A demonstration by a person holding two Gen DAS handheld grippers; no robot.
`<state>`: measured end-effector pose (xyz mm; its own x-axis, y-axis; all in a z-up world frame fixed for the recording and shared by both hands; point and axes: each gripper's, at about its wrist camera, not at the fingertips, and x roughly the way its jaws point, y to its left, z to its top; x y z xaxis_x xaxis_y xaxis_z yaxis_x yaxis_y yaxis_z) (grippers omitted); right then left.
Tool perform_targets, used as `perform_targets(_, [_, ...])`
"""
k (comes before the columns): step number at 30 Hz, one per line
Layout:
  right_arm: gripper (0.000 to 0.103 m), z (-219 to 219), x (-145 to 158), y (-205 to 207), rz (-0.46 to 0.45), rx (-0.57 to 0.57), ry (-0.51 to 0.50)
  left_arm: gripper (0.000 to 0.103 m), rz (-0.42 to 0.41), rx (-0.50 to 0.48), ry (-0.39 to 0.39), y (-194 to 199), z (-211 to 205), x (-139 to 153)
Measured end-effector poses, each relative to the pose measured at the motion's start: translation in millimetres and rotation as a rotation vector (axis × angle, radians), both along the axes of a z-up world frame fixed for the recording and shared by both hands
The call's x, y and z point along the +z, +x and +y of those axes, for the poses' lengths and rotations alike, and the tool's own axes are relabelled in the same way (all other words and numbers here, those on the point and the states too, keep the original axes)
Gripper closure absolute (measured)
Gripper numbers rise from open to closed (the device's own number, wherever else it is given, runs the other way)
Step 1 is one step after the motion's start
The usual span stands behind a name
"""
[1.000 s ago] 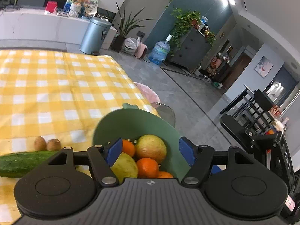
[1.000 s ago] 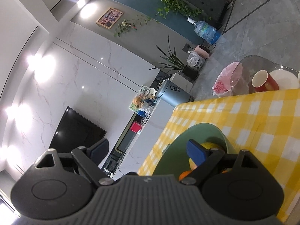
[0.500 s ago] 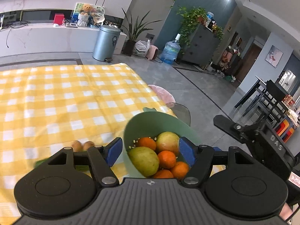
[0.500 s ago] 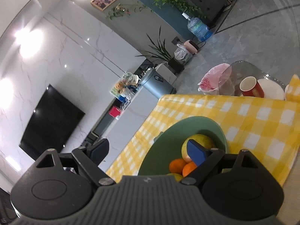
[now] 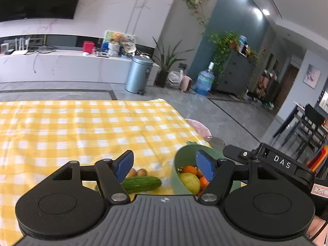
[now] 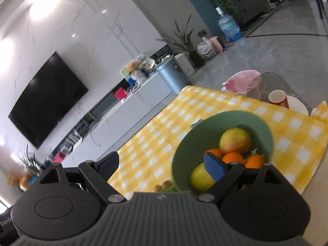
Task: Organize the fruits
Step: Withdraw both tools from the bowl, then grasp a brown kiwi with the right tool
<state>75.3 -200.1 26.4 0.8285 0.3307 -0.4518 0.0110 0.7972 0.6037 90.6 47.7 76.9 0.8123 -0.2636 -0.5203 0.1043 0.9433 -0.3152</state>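
Since most of the fruit already sits in the bowl point(image 5: 180, 176), what matters for the next move is what lies outside it — in the left wrist view the bowl is at lower right of centre, holding oranges point(image 5: 189, 169) and a yellow-green pear point(image 5: 189, 182), and just to its left on the cloth point(image 5: 82, 127) lie a cucumber point(image 5: 141, 183) and two small brown fruits point(image 5: 137, 172), likely kiwis. The cucumber's long axis runs nearly side to side across the frame, one end close to the bowl wall, the other hidden behind the left finger; the kiwis sit touching each other just above it.

The left gripper point(image 5: 164, 163) has its fingers spread wide with nothing between them, and the kiwis and cucumber show in the gap, nearer its left finger point(image 5: 124, 165). From the right wrist view the bowl fills the lower right, an apple point(image 6: 235, 140) on top of the oranges, and the kiwis point(image 6: 163, 185) only peep out at the bottom centre beside the bowl's left wall. The right gripper point(image 6: 162, 165) is likewise wide apart and empty, its right finger point(image 6: 214, 167) in line with the bowl.

My judgement — the left hand is better placed for the kiwis, reaching down and slightly left, then carrying right to the bowl
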Motion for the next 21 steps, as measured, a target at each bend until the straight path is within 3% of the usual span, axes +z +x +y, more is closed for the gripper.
perform_targets(4, [0.016,26.6,14.4,-8.6,0.008,0.025,-0.119,0.021,0.001,0.055,-0.015,-12.5,23.7,4.5])
perform_targets(8, [0.019,50.0,20.8,-15.6,0.019,0.082,-0.162,0.021,0.046,0.124,0.017,-19.3,43.7,2.7])
perform_targets(12, [0.036,73.6,18.1,-19.5,0.056,0.131,-0.198,0.021,0.07,0.134,0.056,-25.7,60.8,-8.9])
perform_targets(16, [0.059,92.4,0.4,-15.0,0.152,0.177,-0.164,0.021,0.109,0.159,0.027,-26.7,76.3,-24.2])
perform_targets(21, [0.061,114.4,-24.3,-9.2,0.25,0.247,-0.149,0.021,0.148,0.178,0.007,-28.7,93.0,-42.4])
